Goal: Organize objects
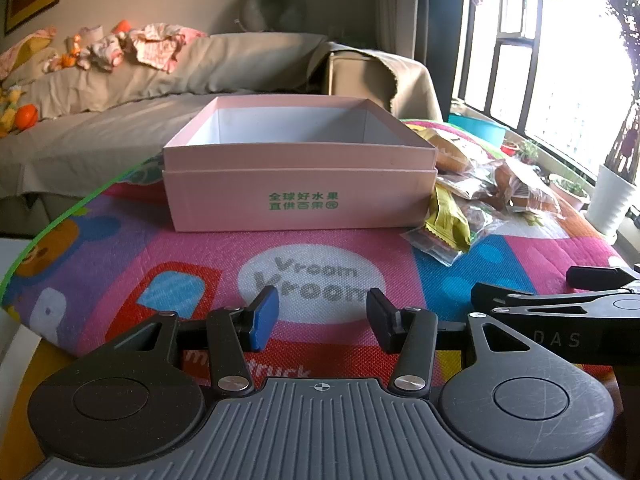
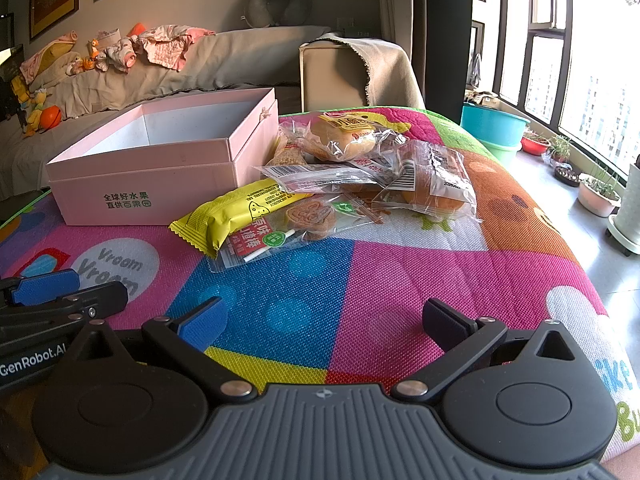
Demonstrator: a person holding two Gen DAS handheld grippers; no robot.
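Observation:
An open, empty pink box (image 1: 298,172) sits on a colourful play mat (image 1: 200,256); it also shows in the right wrist view (image 2: 152,168). A pile of wrapped snacks (image 2: 360,176) lies right of the box, with a yellow packet (image 2: 236,216) and a lollipop snack pack (image 2: 280,236) in front. The pile also shows in the left wrist view (image 1: 480,196). My left gripper (image 1: 322,316) is open and empty, low over the mat in front of the box. My right gripper (image 2: 324,320) is open wide and empty, in front of the snacks.
A grey-covered sofa (image 1: 140,84) with clothes and toys runs behind the mat. Teal basins (image 2: 494,124) and potted plants (image 2: 596,192) stand on the floor by the window at right. A white planter (image 1: 610,200) stands near the mat's right edge.

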